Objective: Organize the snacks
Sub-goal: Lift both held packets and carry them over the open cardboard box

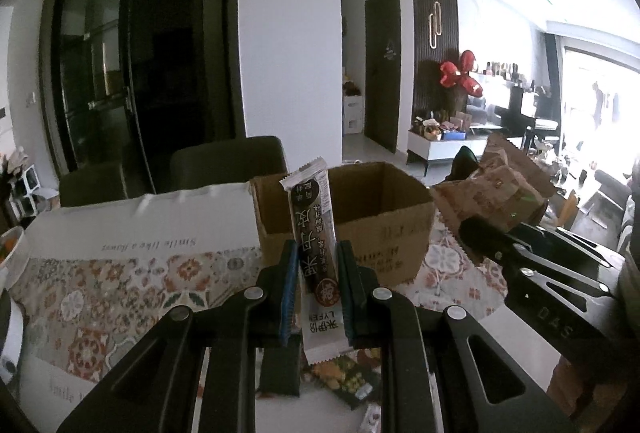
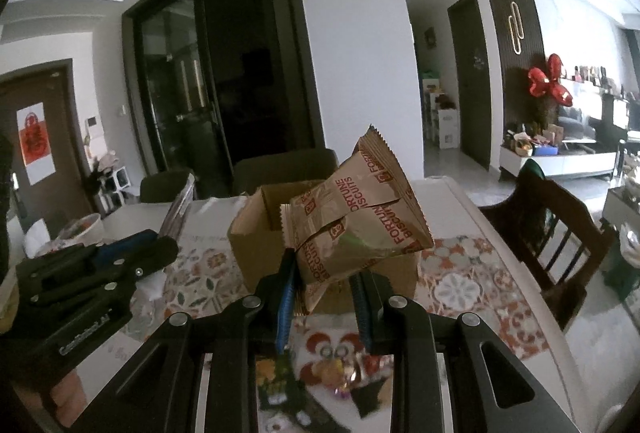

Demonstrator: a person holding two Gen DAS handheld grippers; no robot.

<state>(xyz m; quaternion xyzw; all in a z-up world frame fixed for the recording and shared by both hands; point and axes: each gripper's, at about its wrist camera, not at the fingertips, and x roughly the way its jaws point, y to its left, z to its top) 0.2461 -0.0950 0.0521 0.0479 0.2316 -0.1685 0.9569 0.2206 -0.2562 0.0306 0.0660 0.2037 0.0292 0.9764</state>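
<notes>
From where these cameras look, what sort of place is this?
Most likely a home's dining area opening onto a living room: a table with a patterned tablecloth, a wooden dining chair beside it, and a low TV cabinet beyond.

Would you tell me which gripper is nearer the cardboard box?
Right, I think. The right gripper lifts its biscuit packets against the cardboard box; the left gripper, holding a snack bar, looks slightly farther back.

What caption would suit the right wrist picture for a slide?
Right gripper holds brown Fortune Biscuits packets above an open cardboard box on a patterned tablecloth.
</notes>
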